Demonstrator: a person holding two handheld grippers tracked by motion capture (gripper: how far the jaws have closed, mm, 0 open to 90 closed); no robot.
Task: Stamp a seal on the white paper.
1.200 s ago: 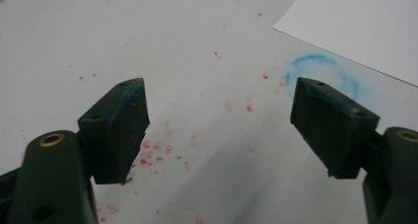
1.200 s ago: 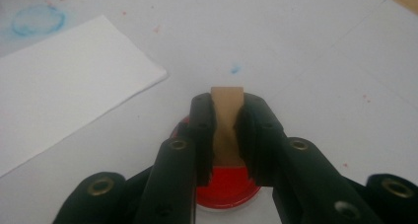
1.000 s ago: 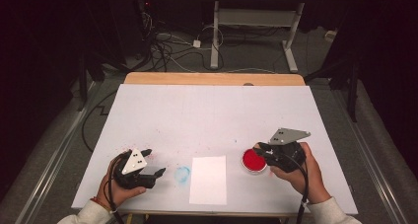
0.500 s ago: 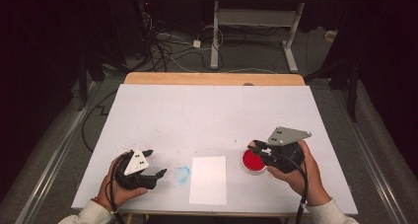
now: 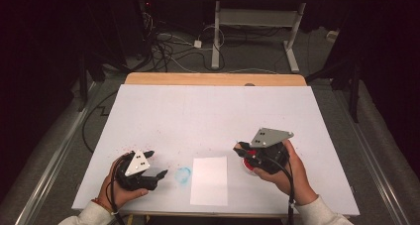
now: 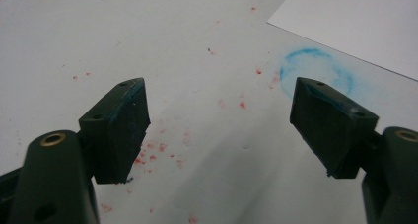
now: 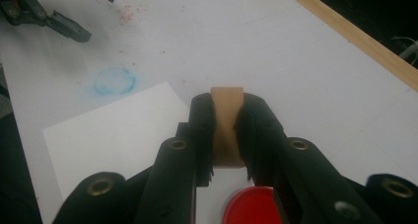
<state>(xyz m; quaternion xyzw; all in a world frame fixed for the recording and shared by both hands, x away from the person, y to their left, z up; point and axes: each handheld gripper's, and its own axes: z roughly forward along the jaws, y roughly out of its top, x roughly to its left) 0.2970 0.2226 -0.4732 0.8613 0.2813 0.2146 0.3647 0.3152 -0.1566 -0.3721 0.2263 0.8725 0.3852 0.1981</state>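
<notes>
My right gripper is shut on a small tan wooden block, held upright between the jaws. It hovers over a round red pad, which in the high view peeks out from under the gripper. My left gripper stands open with nothing between its jaws, low over the table at the front left. A blue ring mark lies just ahead of its right jaw. A white paper sheet lies between the two grippers.
The white tabletop carries scattered red specks near the left gripper. A wooden strip edges the far side. Beyond it are cables and a desk frame on the floor.
The right gripper has moved left, over the red pad, which it now mostly covers. The left gripper has hardly moved and stays open.
</notes>
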